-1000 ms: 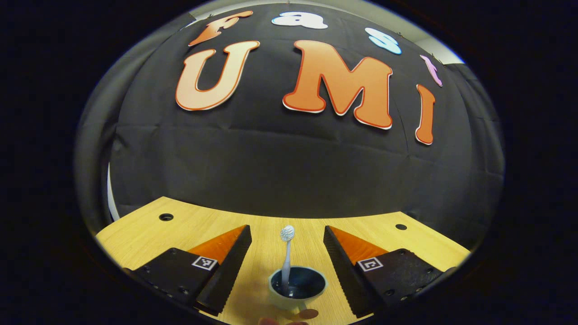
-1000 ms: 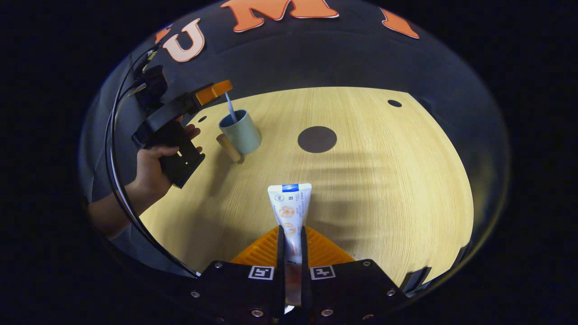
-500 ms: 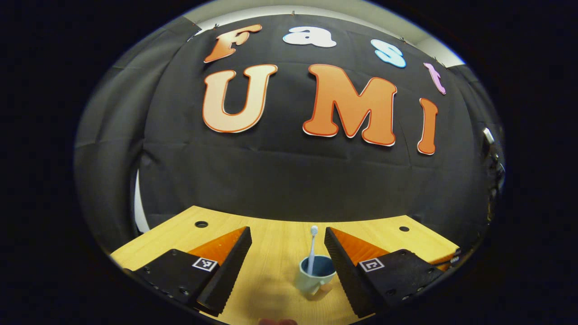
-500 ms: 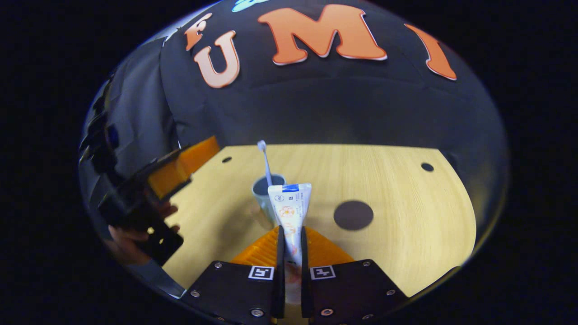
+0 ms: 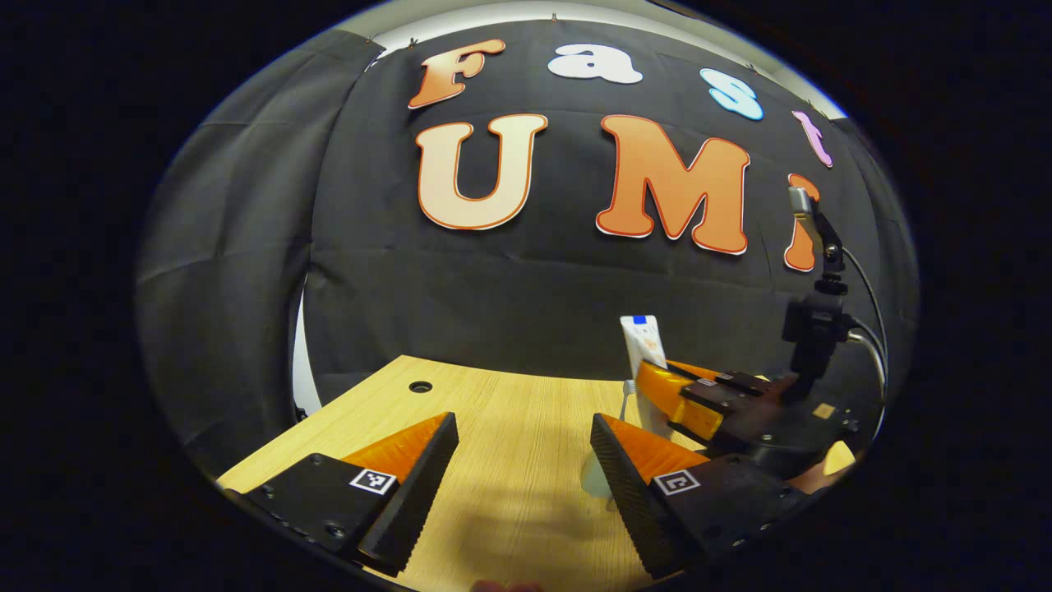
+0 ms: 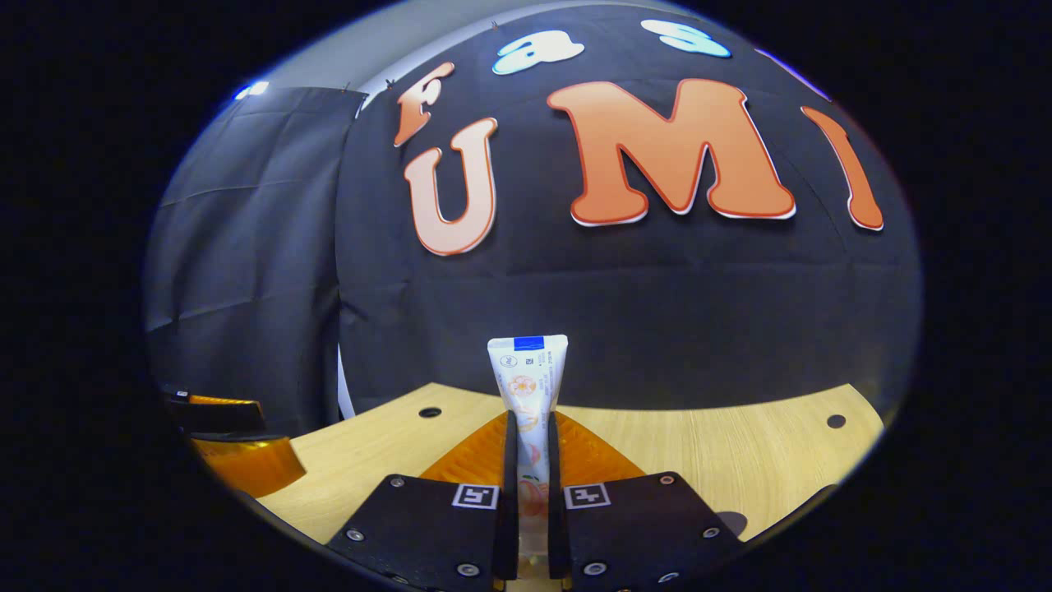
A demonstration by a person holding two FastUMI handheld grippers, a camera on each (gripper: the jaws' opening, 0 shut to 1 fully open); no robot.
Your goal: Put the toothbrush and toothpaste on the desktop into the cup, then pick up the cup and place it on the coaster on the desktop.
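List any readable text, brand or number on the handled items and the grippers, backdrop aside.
On the white toothpaste tube with a blue end band, clamped in the right gripper: small print and icons, too blurred to read.
On the square black-and-white markers of the right gripper and of the left gripper: coded patterns, no letters.
Nothing quotable as legible text.

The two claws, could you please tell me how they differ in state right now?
The left claw stands open with nothing between its fingers, while the right claw is shut on the toothpaste. The left claw points over bare desktop; the right claw holds its tube upright, blue-edged end up. Both hover low above the same wooden desktop.
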